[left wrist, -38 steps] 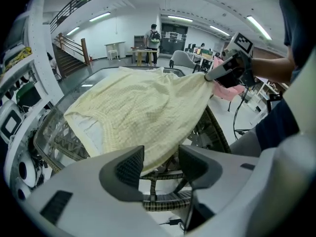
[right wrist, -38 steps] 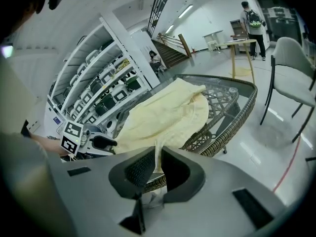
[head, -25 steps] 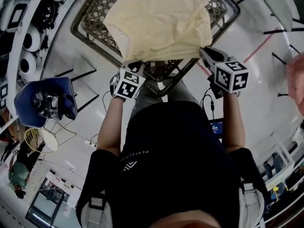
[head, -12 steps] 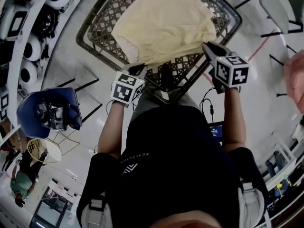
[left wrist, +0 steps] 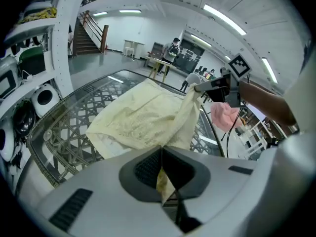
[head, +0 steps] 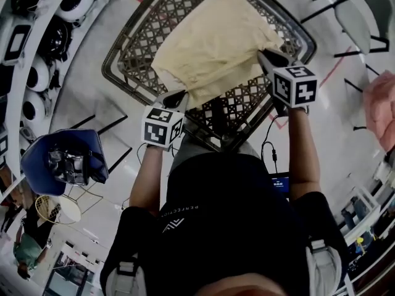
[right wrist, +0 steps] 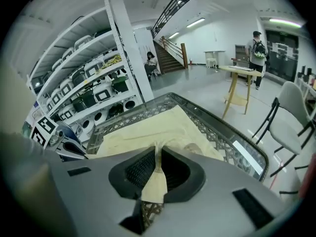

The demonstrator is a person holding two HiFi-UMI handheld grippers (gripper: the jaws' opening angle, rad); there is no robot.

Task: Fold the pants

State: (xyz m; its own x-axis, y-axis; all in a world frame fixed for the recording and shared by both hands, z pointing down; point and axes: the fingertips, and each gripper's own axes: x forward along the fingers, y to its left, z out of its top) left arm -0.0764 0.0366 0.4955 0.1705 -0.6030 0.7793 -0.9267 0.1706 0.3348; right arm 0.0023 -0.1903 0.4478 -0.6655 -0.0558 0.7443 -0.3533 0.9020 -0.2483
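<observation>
The left tool (head: 175, 97) and right tool (head: 264, 57) are each pinching the near edge of the cream pants (head: 213, 39) lying on the glass counter (head: 126, 54), carrying it farther forward than a second ago, so the fold is progressing

Lattice-top glass table (head: 139, 39) in the middle, white shelves (head: 37, 48) full of round white appliances (head: 31, 106) along one side. Blue chair (head: 92, 147) with some gadget (head: 65, 162) on it, grey chair (head: 364, 8), pink cloth (head: 378, 106) off to the side. Stairs (right wrist: 173, 51) at the back, someone (right wrist: 256, 46) standing by a small wooden table (right wrist: 238, 69).
</observation>
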